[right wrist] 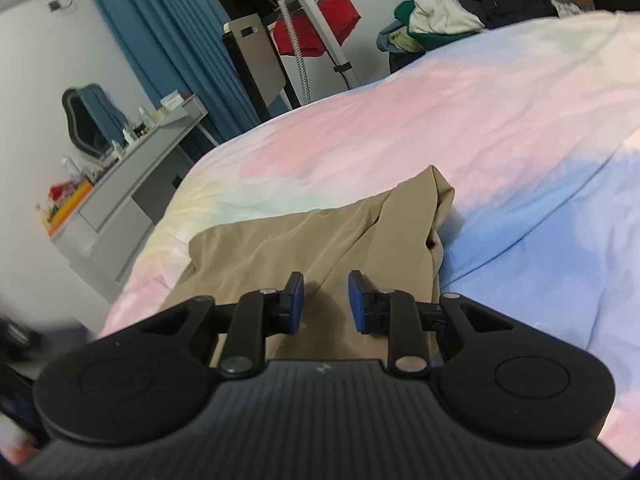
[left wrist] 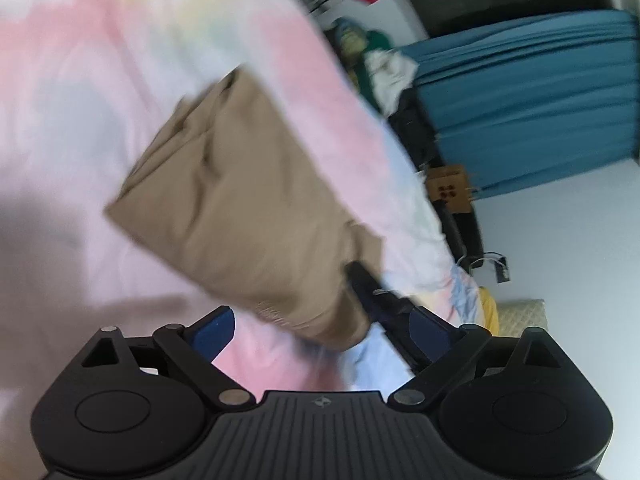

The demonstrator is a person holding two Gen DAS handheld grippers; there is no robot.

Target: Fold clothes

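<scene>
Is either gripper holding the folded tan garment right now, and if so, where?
Neither. The left gripper is wide open beside the folded tan garment; the right gripper hovers above it, jaws apart, pinching nothing.

soft even indoor light, left wrist view heavily motion-blurred, right wrist view sharper, fisheye bending at edges, dark corners

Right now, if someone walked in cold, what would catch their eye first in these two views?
The tan folded garment lying on the pastel tie-dye bedspread stands out first, a flat brown block against pink and blue. Next come the black tongs: the right tongs hover over its near edge, partly open with nothing pinched, and the left tongs are spread wide by its corner. Behind, teal curtains and a heap of unfolded clothes draw attention.
</scene>
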